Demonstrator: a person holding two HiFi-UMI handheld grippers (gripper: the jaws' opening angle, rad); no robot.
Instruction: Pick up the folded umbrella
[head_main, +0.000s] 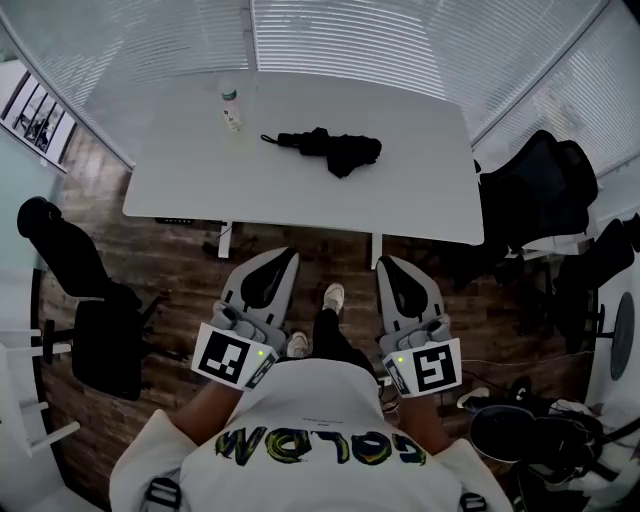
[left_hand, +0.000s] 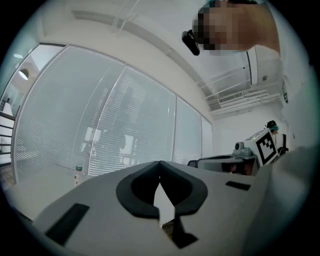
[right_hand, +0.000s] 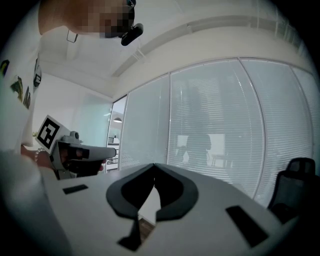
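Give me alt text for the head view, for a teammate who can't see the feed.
A black folded umbrella lies on a white table, a small bottle near its left end. Nearer the camera, the person holds the left tool and right tool side by side, both shut and empty, pointing toward the table but short of it.

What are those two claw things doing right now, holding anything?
Left gripper: closed, holding nothing.
Right gripper: closed, holding nothing.
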